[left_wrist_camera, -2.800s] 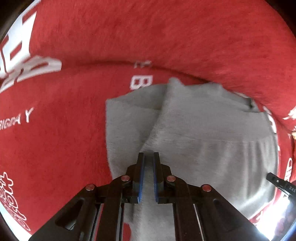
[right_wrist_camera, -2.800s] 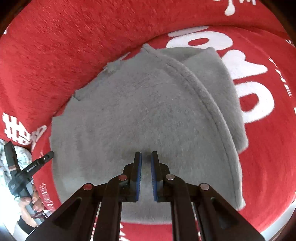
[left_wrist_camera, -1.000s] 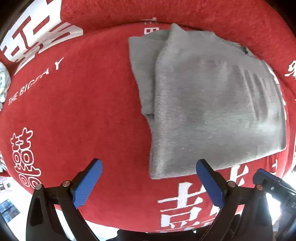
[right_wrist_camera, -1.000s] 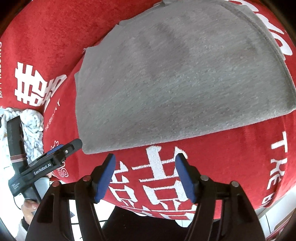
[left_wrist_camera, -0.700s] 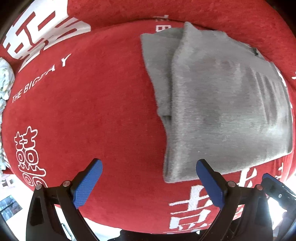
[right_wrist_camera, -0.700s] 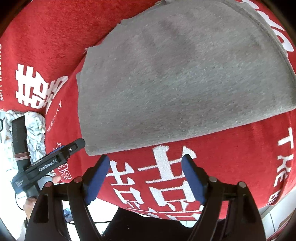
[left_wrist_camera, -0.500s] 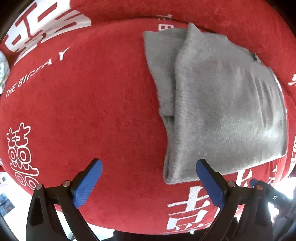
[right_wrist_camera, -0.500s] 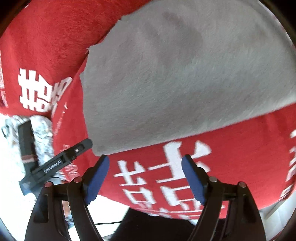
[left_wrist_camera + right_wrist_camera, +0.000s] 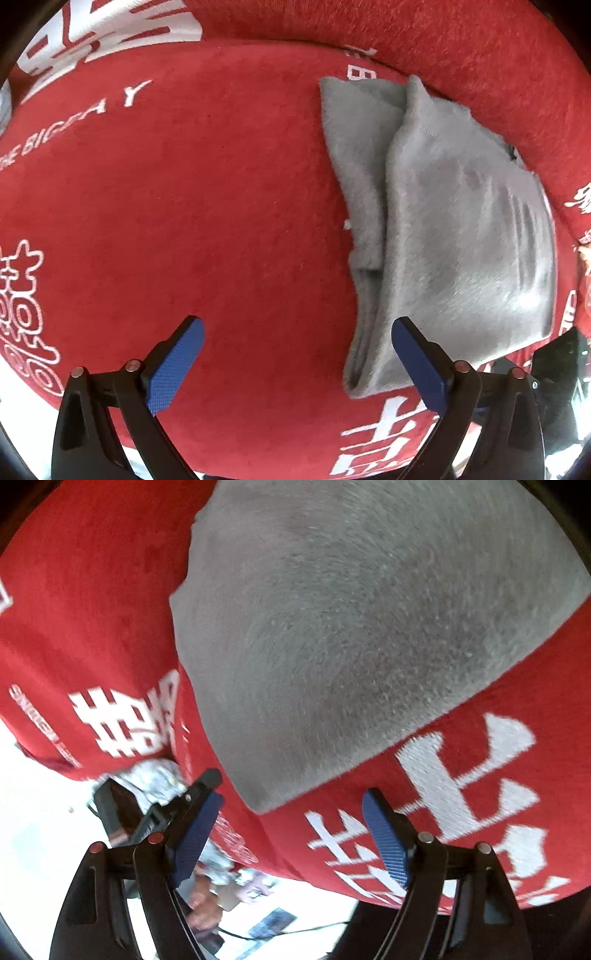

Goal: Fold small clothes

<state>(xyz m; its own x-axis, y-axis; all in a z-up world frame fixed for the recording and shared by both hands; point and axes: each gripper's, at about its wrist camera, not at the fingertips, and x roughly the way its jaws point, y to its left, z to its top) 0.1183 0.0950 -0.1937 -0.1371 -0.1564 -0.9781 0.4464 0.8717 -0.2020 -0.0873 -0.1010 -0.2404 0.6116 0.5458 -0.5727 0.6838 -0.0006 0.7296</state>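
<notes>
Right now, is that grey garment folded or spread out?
Folded. The grey garment lies doubled on the red cloth, one layer overlapping another, with stacked edges at its near corner.

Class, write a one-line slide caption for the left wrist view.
Open left gripper above a folded grey garment lying on a red cloth with white lettering.

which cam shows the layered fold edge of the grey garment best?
Left wrist: the grey garment is sharp and nearly whole, with its stacked layers visible along the left edge. Right wrist shows only a blurred flat top and near corner, no layers.
</notes>
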